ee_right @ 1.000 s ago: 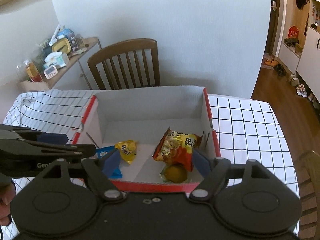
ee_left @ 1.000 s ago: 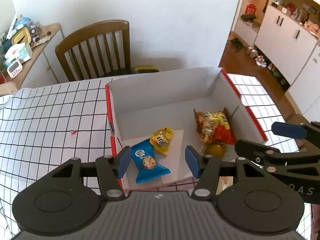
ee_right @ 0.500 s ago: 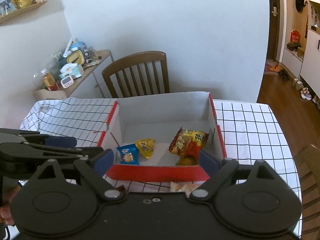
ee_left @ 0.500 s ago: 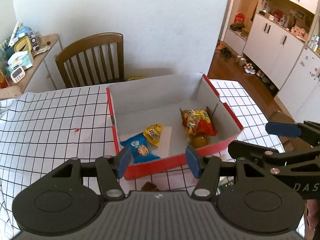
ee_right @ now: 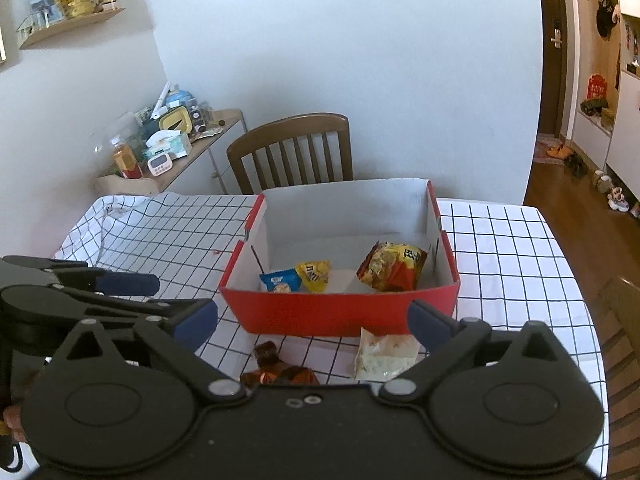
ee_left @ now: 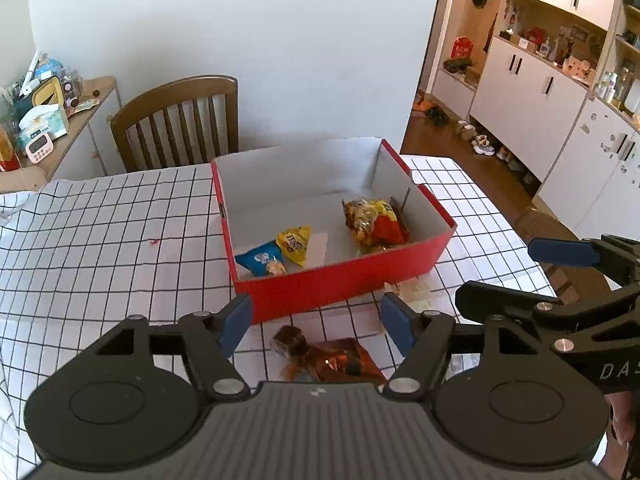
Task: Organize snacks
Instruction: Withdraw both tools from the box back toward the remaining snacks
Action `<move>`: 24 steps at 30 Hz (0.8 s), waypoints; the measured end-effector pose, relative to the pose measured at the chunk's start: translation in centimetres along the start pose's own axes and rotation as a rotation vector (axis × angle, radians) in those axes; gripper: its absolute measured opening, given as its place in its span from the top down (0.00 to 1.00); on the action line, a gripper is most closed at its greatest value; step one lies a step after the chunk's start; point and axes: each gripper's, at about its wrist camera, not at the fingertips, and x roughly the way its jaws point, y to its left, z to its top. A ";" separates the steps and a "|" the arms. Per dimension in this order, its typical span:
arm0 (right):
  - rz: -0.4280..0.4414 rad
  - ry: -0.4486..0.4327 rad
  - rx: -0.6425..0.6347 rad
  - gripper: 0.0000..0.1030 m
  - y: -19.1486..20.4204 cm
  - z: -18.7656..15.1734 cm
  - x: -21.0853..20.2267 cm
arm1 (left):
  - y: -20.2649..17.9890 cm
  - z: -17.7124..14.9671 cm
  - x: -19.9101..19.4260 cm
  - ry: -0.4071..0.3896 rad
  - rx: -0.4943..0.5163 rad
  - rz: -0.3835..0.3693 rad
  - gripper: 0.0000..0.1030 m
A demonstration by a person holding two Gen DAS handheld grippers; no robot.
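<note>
A red box [ee_left: 340, 278] [ee_right: 340, 312] with white inside stands on the checked tablecloth. It holds a blue cookie packet [ee_left: 262, 262] [ee_right: 281, 281], a yellow candy packet [ee_left: 295, 242] [ee_right: 314, 274] and a red-yellow chip bag [ee_left: 374, 222] [ee_right: 394, 266]. In front of the box lie a brown wrapped snack [ee_left: 328, 358] [ee_right: 276, 368] and a pale packet [ee_left: 412, 292] [ee_right: 384, 354]. My left gripper [ee_left: 316, 324] is open and empty above the brown snack. My right gripper [ee_right: 314, 318] is open and empty above both loose snacks.
A wooden chair [ee_left: 176, 120] [ee_right: 292, 152] stands behind the table. A side shelf with clutter [ee_left: 44, 120] [ee_right: 168, 148] is at the far left. White cabinets [ee_left: 540, 92] and shoes on the floor are at the right. The table edge [ee_right: 584, 320] runs along the right.
Both grippers have pulled back and up from over the box. The box now lies farther off, and the brown snack and pale packet in front of it have come into view.
</note>
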 end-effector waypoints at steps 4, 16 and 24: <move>-0.001 0.000 -0.004 0.00 0.2 -1.0 -0.4 | 0.0 -1.3 -0.5 -0.002 -0.005 -0.012 0.25; -0.048 0.096 -0.013 0.00 -0.8 -7.2 1.0 | 0.2 -6.1 3.3 0.117 -0.090 -0.027 0.18; -0.117 0.172 0.063 0.00 -4.7 -10.2 2.5 | -0.5 -7.4 6.3 0.154 -0.086 0.007 0.18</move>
